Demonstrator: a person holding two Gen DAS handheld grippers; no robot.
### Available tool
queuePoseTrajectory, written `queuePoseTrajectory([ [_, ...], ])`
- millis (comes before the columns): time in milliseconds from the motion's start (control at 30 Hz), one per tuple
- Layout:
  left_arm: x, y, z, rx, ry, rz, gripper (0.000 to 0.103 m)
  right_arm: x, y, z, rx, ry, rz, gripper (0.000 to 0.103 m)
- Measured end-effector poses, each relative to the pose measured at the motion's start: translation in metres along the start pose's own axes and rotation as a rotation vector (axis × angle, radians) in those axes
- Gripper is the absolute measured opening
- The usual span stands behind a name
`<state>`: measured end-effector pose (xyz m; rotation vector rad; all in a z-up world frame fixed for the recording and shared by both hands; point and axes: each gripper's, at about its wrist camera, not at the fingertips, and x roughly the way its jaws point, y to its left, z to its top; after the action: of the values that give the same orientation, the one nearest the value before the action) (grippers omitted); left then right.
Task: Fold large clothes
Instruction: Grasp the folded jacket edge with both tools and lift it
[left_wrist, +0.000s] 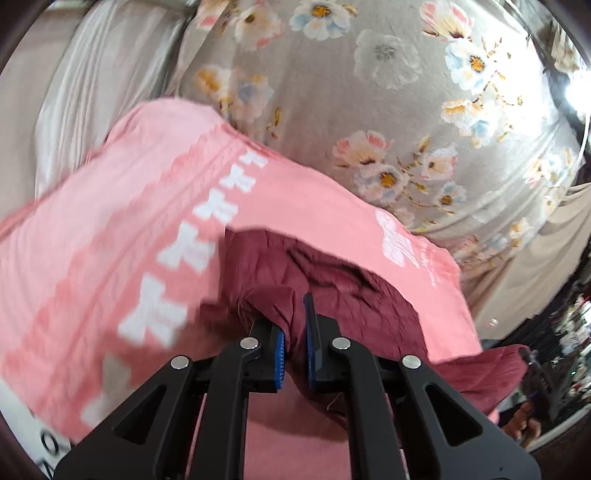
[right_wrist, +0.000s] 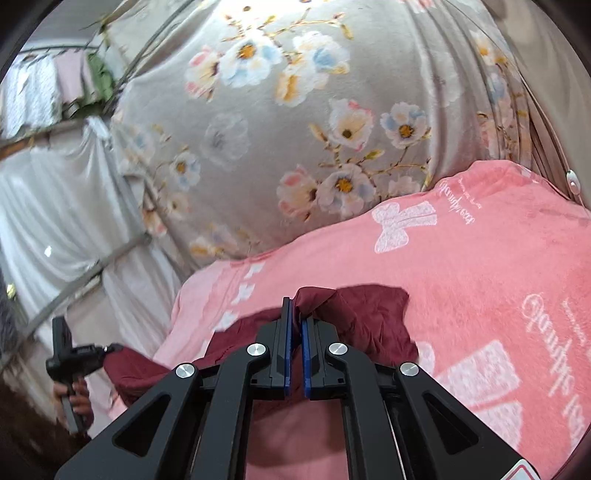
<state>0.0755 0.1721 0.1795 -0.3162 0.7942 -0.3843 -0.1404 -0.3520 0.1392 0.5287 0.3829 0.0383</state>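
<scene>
Right wrist view: one maroon garment (right_wrist: 369, 317) lies at 6 o'clock on one pink blanket (right_wrist: 480, 258) with unreadable white script, right gripper (right_wrist: 296, 317) and left gripper (left_wrist: 294, 332) jaws each clamped on it.

A grey bedsheet (right_wrist: 280, 122) printed with pale blue, pink and white flowers covers the bed, with a pink blanket (right_wrist: 487, 266) bearing white bows and script spread over its near part. White curtains (right_wrist: 55, 206) hang in folds beside the bed. Bright light (left_wrist: 578, 94) glares at the far edge of the room.
</scene>
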Motion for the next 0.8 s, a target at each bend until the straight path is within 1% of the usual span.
queuePoseTrajectory([
  [33,0.009,-0.003,0.009,0.001,-0.005,0.012,0.008,0.018,-0.006,0.009,0.014,-0.018,-0.029,0.004],
  [133,0.051,-0.013,0.041,0.016,-0.018,0.068,0.008,0.061,-0.021,0.030,0.057,-0.040,-0.058,0.004],
  [167,0.068,-0.017,0.051,0.022,-0.021,0.101,0.008,0.076,-0.024,0.038,0.061,-0.045,-0.066,0.004],
  [267,0.120,-0.017,0.072,0.027,0.006,0.152,0.008,0.124,-0.028,0.055,0.039,-0.044,-0.147,0.004],
  [300,0.134,-0.015,0.076,0.025,0.018,0.164,0.008,0.142,-0.031,0.057,0.045,-0.034,-0.171,0.004],
  [333,0.158,-0.013,0.082,0.030,0.041,0.185,0.008,0.157,-0.035,0.058,0.053,-0.025,-0.196,0.004],
  [367,0.174,-0.011,0.085,0.030,0.054,0.202,0.008,0.171,-0.040,0.058,0.057,-0.012,-0.214,0.004],
  [500,0.238,0.004,0.085,0.044,0.127,0.268,0.008,0.230,-0.067,0.049,0.094,0.061,-0.286,0.004],
  [533,0.246,0.007,0.083,0.046,0.140,0.273,0.008,0.240,-0.073,0.045,0.096,0.074,-0.296,0.004],
  [633,0.289,0.025,0.073,0.039,0.200,0.300,0.009,0.278,-0.099,0.030,0.110,0.135,-0.336,0.003],
  [733,0.317,0.037,0.062,0.028,0.232,0.307,0.012,0.306,-0.117,0.013,0.119,0.187,-0.364,0.004],
  [767,0.324,0.040,0.058,0.028,0.242,0.306,0.012,0.313,-0.122,0.008,0.119,0.189,-0.372,0.004],
  [800,0.331,0.042,0.053,0.039,0.243,0.308,0.013,0.321,-0.128,0.000,0.116,0.211,-0.383,0.004],
])
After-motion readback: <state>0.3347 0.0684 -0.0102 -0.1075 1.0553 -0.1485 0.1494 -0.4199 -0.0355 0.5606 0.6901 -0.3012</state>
